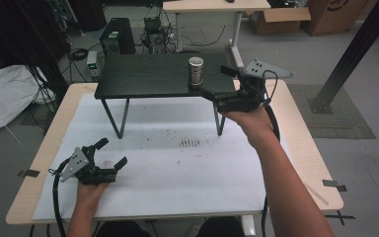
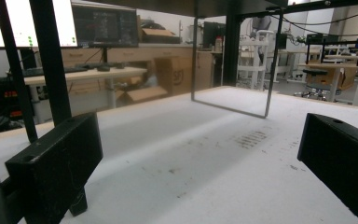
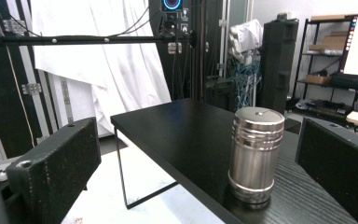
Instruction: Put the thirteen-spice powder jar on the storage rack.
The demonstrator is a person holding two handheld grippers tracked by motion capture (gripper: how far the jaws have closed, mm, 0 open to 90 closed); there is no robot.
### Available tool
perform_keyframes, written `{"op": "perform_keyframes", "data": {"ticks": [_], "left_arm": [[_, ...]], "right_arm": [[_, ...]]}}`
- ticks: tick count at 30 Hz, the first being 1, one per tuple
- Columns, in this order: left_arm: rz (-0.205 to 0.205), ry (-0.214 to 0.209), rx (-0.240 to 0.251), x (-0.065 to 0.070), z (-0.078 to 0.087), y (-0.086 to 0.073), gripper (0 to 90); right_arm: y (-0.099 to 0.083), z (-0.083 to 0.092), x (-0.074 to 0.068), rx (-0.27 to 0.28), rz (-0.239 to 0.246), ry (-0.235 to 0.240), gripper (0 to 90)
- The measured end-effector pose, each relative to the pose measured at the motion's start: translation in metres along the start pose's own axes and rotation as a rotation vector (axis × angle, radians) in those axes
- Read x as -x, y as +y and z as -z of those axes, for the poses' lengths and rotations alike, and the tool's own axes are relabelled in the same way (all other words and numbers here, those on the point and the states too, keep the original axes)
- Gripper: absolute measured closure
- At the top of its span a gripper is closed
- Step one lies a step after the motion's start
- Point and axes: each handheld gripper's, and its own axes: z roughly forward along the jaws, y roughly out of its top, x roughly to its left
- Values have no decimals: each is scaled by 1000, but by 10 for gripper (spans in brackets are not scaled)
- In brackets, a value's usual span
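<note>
High view is showing a shiny cylindrical steel canister (image 1: 196, 71) standing upright on a small black wooden riser shelf (image 1: 148, 75), toward that shelf's 3 o'clock end, with the shelf sitting at 12 o'clock on the white-covered worktop (image 1: 168, 163). Judging by its polished metal wall and ridged bands, the canister is looking rigid, fairly light and rather slippery; gripping across the smooth mid-body, between the upper ridges and the base ring, seems the safest hold, squarely so it is not tipping.

Right claw (image 1: 216, 83) is reaching in from the canister's 4 o'clock side, its jaws spread wide and holding nothing; in the right gripper view the canister (image 3: 255, 155) is standing between the jaws, nearer the right one, apparently untouched.

Left claw (image 1: 109, 152) is resting near the worktop's 8 o'clock corner, also gaping wide and empty.
</note>
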Motion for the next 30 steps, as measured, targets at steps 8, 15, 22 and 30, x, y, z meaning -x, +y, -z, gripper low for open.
{"op": "perform_keyframes", "data": {"ticks": [8, 15, 22, 30], "left_arm": [[-1, 0, -2, 0, 0, 0, 2], [0, -1, -1, 0, 0, 0, 2], [-1, 0, -1, 0, 0, 0, 2], [-1, -1, -1, 0, 0, 0, 2]], "right_arm": [[-20, 6, -1, 22, 8, -13, 0], [-35, 6, -2, 43, 4, -16, 0], [-49, 3, -8, 46, 20, -15, 0], [-69, -1, -15, 35, 31, -16, 0]]}}
